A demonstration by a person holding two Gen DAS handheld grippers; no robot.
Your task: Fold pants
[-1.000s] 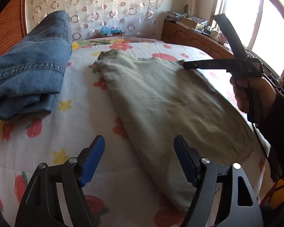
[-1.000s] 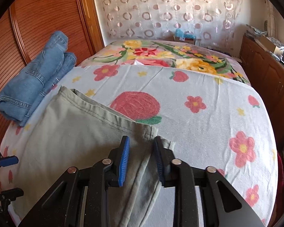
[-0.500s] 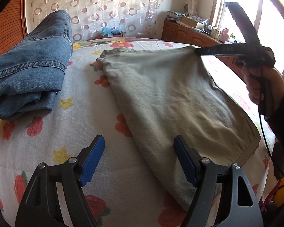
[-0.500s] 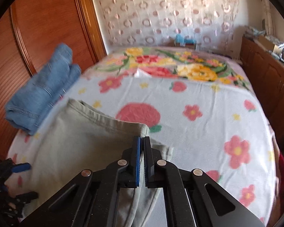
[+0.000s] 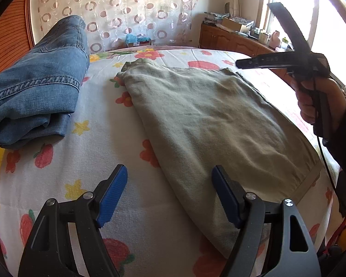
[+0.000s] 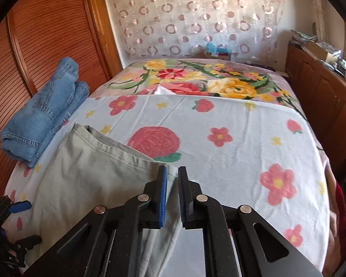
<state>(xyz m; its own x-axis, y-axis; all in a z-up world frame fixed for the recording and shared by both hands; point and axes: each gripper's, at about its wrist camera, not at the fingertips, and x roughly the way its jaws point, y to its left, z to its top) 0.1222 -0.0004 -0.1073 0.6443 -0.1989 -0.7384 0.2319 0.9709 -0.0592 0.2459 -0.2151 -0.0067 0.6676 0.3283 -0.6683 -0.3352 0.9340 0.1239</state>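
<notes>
The olive-green pants (image 5: pixel 207 120) lie folded flat on the flowered bedspread (image 5: pixel 99 161); they also show in the right wrist view (image 6: pixel 85 175). My left gripper (image 5: pixel 169 191) is open and empty, hovering over the near edge of the pants. My right gripper (image 6: pixel 172 182) is slightly open, its jaws parted with a narrow gap, just above the pants' far corner and holding nothing. In the left wrist view the right gripper (image 5: pixel 240 63) hangs in the air above that corner.
Folded blue jeans (image 5: pixel 34 87) lie at the bed's left edge, next to a wooden slatted wardrobe (image 6: pixel 34 46). A wooden dresser (image 6: pixel 323 97) runs along the right side. A floral blanket (image 6: pixel 196 80) covers the far end of the bed.
My right gripper had lifted the pants' corner while shut on it; now it has let go, the jaws have parted, and the cloth lies flat again. My left gripper has not moved.
</notes>
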